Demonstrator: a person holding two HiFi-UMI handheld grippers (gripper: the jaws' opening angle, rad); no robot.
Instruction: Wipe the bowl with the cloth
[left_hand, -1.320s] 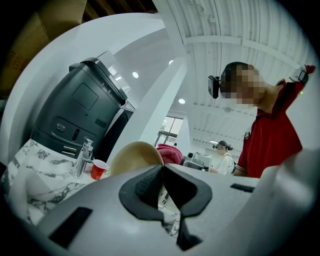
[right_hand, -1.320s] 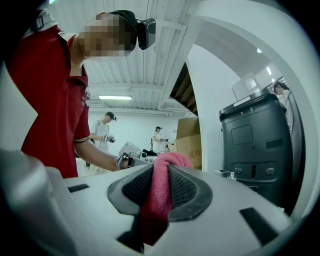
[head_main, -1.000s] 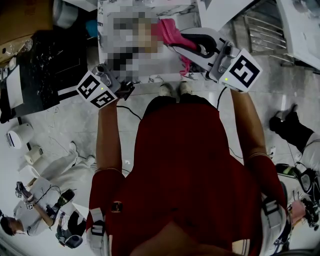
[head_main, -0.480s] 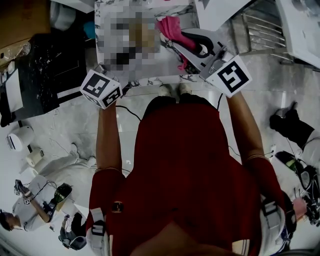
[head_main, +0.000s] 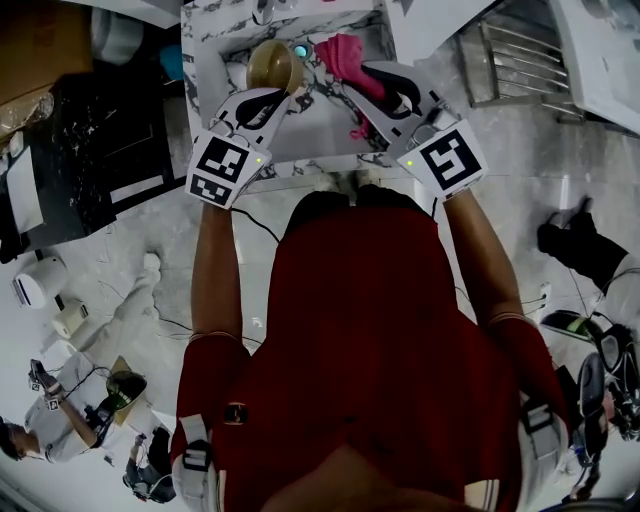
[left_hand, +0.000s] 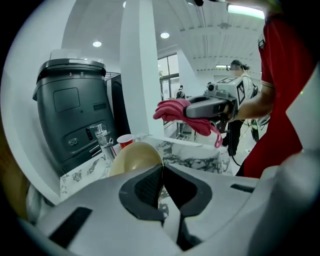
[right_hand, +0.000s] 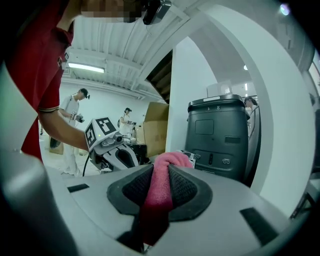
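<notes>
Now that both arms have come down and forward over the marble worktop (head_main: 300, 150), and the left wrist has rolled so its marker cube faces up, the two halves of the job are side by side. The left tool (head_main: 268, 97) is nearly closed, its pads pinching the rim of the bowl (head_main: 272, 65). The right tool (head_main: 366, 74) is clamped on the pink cloth (head_main: 342, 52), a fold of which bulges up between its pads while the rest trails loose. Cloth and bowl are near each other but not touching, so I judge that wiping has not begun and only the last approach is left.

The bowl is tan, smooth and plain, with a thin rim. It is held tilted over the far part of the worktop, its hollow open to the head view, with a red cup (left_hand: 125, 141) behind it. No dirt or wet shows on it at this distance.
</notes>
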